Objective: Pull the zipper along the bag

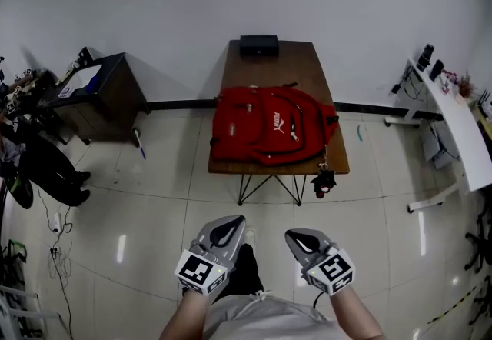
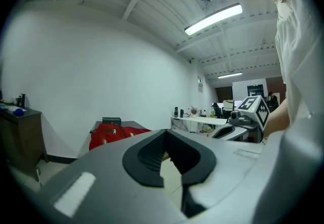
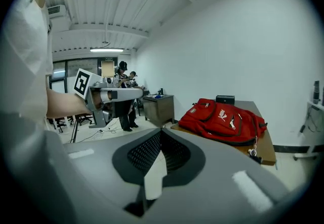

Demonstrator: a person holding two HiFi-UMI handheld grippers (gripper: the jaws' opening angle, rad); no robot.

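A red backpack (image 1: 273,127) lies flat on a brown table (image 1: 307,69) some way ahead of me; it also shows in the left gripper view (image 2: 109,134) and the right gripper view (image 3: 223,119). A dark charm (image 1: 323,179) hangs from it over the table's front edge. Both grippers are held close to my body, well short of the table. My left gripper (image 1: 240,218) (image 2: 164,133) is shut with nothing in it. My right gripper (image 1: 290,234) (image 3: 161,131) is shut and empty too. Neither touches the bag.
A black box (image 1: 259,45) sits at the table's far end by the wall. A dark cabinet (image 1: 104,96) stands at the left and a white desk (image 1: 453,115) at the right. Tiled floor lies between me and the table. People (image 3: 123,96) stand far behind.
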